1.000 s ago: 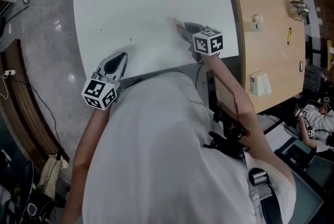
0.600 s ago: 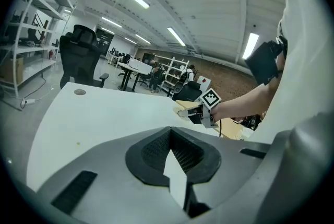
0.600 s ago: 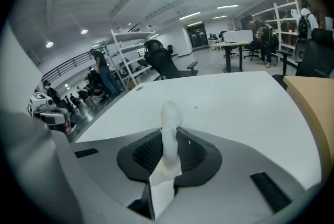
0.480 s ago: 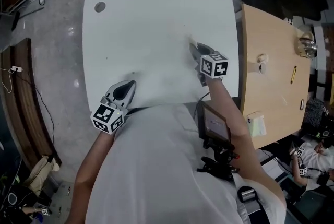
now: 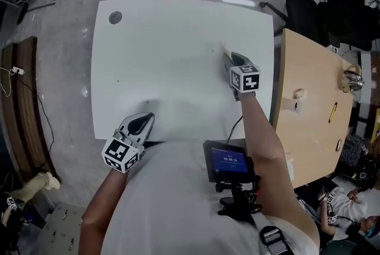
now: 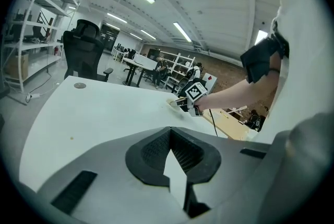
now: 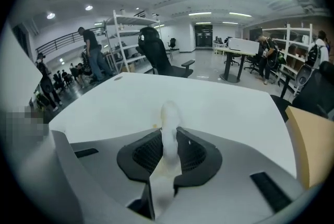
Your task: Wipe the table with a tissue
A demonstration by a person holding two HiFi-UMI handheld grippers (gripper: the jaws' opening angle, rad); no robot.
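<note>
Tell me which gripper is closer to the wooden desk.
Right. The right gripper is near the white table's edge bordering the wooden desk; the left gripper is at the near edge, farther away.

Nothing here can be read as words or numbers. The screen [image 5: 228,160] at the person's chest shows a row of pale characters on blue, too small to make out. The cube [image 5: 244,79] on the right gripper [image 5: 229,57] and the cube [image 5: 121,154] on the left gripper [image 5: 145,119] carry only black-and-white square patterns, no letters or digits.
</note>
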